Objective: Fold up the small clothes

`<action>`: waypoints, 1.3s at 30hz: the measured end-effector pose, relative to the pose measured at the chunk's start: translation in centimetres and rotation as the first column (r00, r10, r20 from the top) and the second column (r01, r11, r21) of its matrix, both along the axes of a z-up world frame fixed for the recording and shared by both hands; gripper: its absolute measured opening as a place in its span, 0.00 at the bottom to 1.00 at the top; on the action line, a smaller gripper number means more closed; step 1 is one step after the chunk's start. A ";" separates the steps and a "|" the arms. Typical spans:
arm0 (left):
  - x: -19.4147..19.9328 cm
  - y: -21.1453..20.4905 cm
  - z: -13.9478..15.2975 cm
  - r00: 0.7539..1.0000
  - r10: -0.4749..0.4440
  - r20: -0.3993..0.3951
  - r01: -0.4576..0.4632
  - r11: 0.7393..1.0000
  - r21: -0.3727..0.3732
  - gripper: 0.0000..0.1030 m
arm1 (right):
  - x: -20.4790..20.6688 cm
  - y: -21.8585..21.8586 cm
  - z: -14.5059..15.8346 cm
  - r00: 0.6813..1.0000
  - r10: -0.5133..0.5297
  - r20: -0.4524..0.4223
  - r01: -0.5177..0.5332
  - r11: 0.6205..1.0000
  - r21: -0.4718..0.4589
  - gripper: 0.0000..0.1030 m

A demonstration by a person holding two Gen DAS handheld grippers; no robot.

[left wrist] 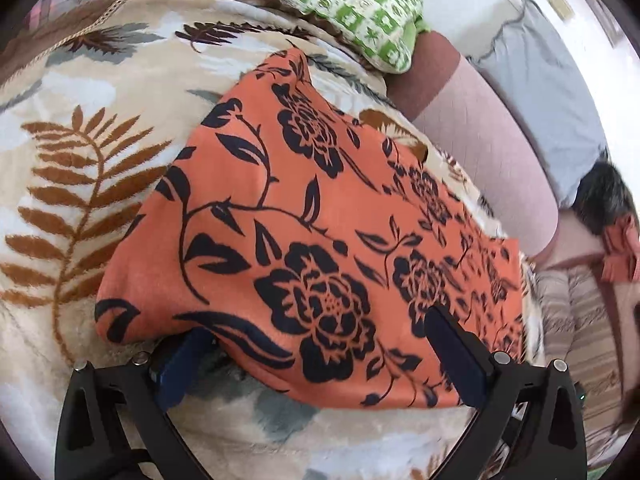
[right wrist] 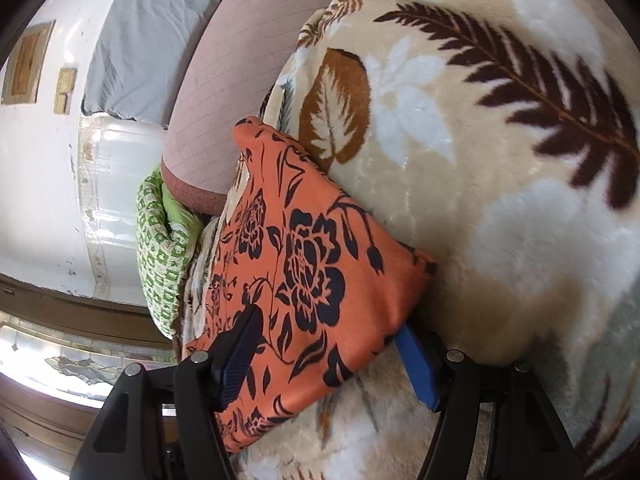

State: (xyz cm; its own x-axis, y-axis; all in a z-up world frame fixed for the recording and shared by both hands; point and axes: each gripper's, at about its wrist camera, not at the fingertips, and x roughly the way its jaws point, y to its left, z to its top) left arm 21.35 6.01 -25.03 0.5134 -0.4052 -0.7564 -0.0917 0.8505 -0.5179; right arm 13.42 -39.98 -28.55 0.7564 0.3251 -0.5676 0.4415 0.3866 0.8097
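Observation:
An orange cloth with black flowers (left wrist: 304,208) lies folded on a cream fleece blanket with leaf prints (left wrist: 80,168). My left gripper (left wrist: 320,340) is open, its jaws wide apart. One blue finger (left wrist: 184,364) lies under the cloth's near edge and the other finger (left wrist: 456,344) rests on top of it. In the right wrist view the same cloth (right wrist: 320,280) shows. My right gripper (right wrist: 332,328) is open too, with one finger (right wrist: 240,340) on top of the cloth and the other finger (right wrist: 416,364) under its edge.
A green and white patterned pillow (left wrist: 352,4) lies at the far end of the bed; it also shows in the right wrist view (right wrist: 160,256). A pink mattress edge (left wrist: 488,148) and a grey sheet (left wrist: 548,92) run beside the blanket. A white wall (right wrist: 36,184) stands behind.

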 end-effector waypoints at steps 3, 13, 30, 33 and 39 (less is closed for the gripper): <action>-0.1 0.4 0.2 1.000 0.020 0.011 -0.020 0.999 -0.033 0.98 | 1.1 0.4 0.4 1.000 0.007 0.007 -0.006 0.999 -0.038 0.69; -0.5 -0.4 -0.4 0.999 0.018 0.044 -0.022 0.996 0.090 0.90 | 4.0 1.3 -0.1 0.999 0.022 0.032 -0.018 0.994 -0.108 0.39; -0.5 0.9 -0.3 0.995 0.067 0.075 -0.073 0.994 0.082 0.30 | 3.4 5.7 7.1 0.968 0.155 0.197 -0.052 0.893 -0.446 0.21; 0.0 1.1 -1.5 0.998 0.052 0.029 -0.051 0.999 -0.013 0.48 | 4.0 5.6 5.6 0.982 0.142 0.123 -0.077 0.900 -0.429 0.21; -0.1 0.7 -1.1 0.997 0.046 0.054 -0.047 0.999 0.011 0.34 | 4.1 4.8 4.6 0.987 0.134 0.095 -0.088 0.920 -0.381 0.24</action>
